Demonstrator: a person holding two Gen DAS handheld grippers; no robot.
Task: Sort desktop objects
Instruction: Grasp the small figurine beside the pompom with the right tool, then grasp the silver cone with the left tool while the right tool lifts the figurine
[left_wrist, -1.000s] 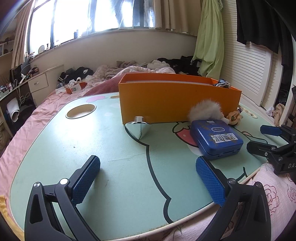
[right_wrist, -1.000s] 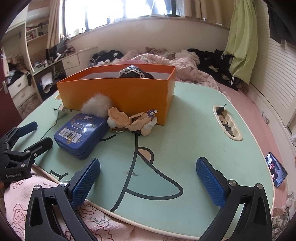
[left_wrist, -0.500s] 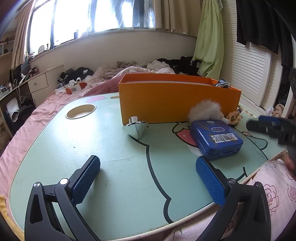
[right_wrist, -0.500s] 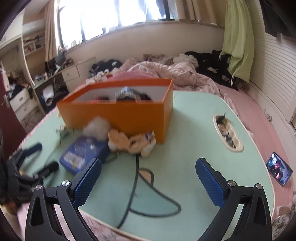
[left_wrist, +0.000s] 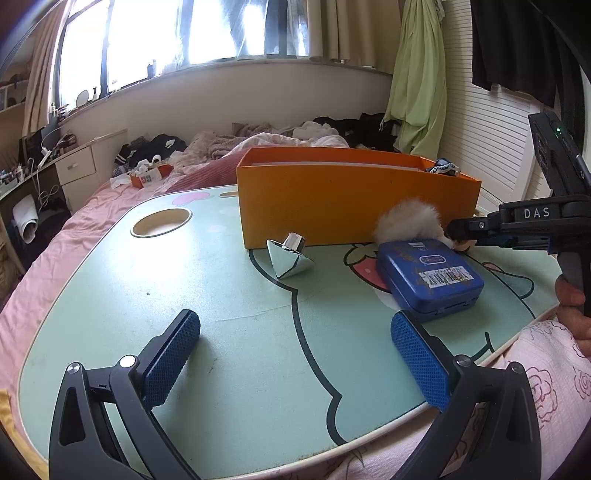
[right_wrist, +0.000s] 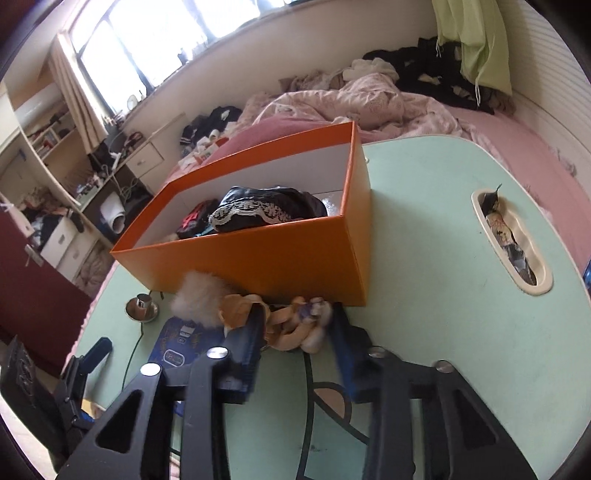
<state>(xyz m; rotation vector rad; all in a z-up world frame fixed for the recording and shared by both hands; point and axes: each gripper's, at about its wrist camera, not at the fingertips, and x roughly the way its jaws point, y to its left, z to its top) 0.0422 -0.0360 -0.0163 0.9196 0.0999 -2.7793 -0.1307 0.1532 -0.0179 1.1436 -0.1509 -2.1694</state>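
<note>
Right gripper (right_wrist: 295, 332): jaws were closing, drawn in from the wide spread of a second before; the peach doll (right_wrist: 288, 325) lay between the pads, one finger (right_wrist: 247, 347) at its left side, the other at its right. Whether the pads pressed it yet could not be told; the fingers were blurred.

Doll: on the table (right_wrist: 424, 258), against the near wall of the orange box (right_wrist: 280, 254), touching the white pompom (right_wrist: 199, 299) on its left.

Change: a second earlier this gripper hung back over bare table, with the doll well ahead; it had since come forward and rolled, so its view tilted. Judged the start of a pick, the doll likely bound for the box, which already held dark clothing (right_wrist: 266, 210).

Left gripper (left_wrist: 295, 354): fingers wide apart, nothing between them, low over the table, unmoved.

Also unsorted on the table: blue tin (left_wrist: 430, 277), just ahead of the left gripper's right finger; silver cone (left_wrist: 290, 258), on its side near the box corner.

Tray slot (right_wrist: 509, 240): small items inside, too small to name.
</note>
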